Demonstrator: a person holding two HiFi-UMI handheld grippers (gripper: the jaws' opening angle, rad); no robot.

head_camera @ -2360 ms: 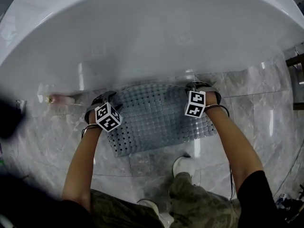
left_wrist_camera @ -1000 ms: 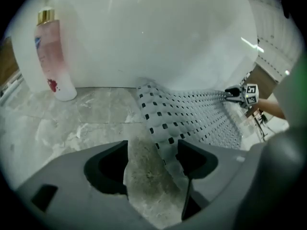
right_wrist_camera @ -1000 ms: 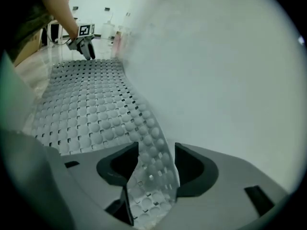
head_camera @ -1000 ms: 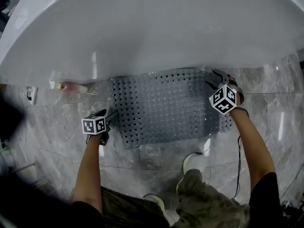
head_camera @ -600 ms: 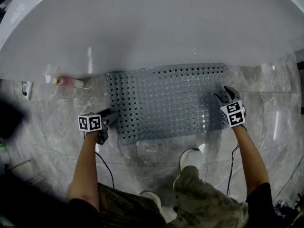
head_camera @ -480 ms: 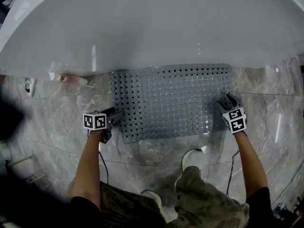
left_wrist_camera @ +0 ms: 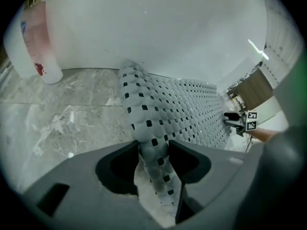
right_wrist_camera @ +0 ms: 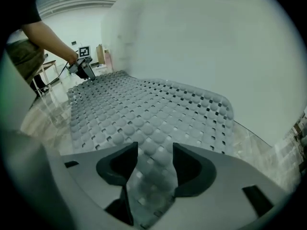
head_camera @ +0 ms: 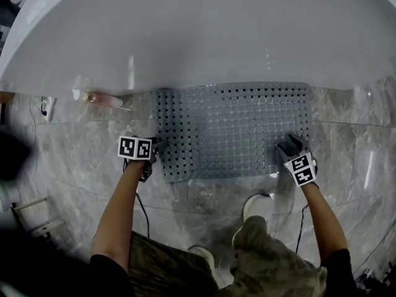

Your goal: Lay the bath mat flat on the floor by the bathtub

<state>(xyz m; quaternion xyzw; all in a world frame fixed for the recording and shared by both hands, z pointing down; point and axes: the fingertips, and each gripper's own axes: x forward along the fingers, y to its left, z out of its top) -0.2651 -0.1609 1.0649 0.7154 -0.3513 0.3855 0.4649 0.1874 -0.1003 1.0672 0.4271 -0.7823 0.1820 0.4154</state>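
Note:
The grey perforated bath mat (head_camera: 235, 129) lies spread on the marble floor against the white bathtub (head_camera: 198, 30). My left gripper (head_camera: 158, 148) is at the mat's front left corner. In the left gripper view its jaws are closing on that edge (left_wrist_camera: 154, 162), and the raised strip of mat (left_wrist_camera: 144, 99) fills the gap between them. My right gripper (head_camera: 289, 146) sits over the front right corner. In the right gripper view its jaws (right_wrist_camera: 151, 162) stand apart with the mat (right_wrist_camera: 144, 109) spanning the gap.
A pale pink bottle (head_camera: 102, 98) lies on the floor by the tub, left of the mat. The person's shoe (head_camera: 257, 204) stands just in front of the mat. Grey marble floor (head_camera: 74, 159) extends to both sides.
The mat has come down from the tub's side and now lies spread on the floor. My right gripper lowered its corner to the front right. The left gripper moved in to the left edge.

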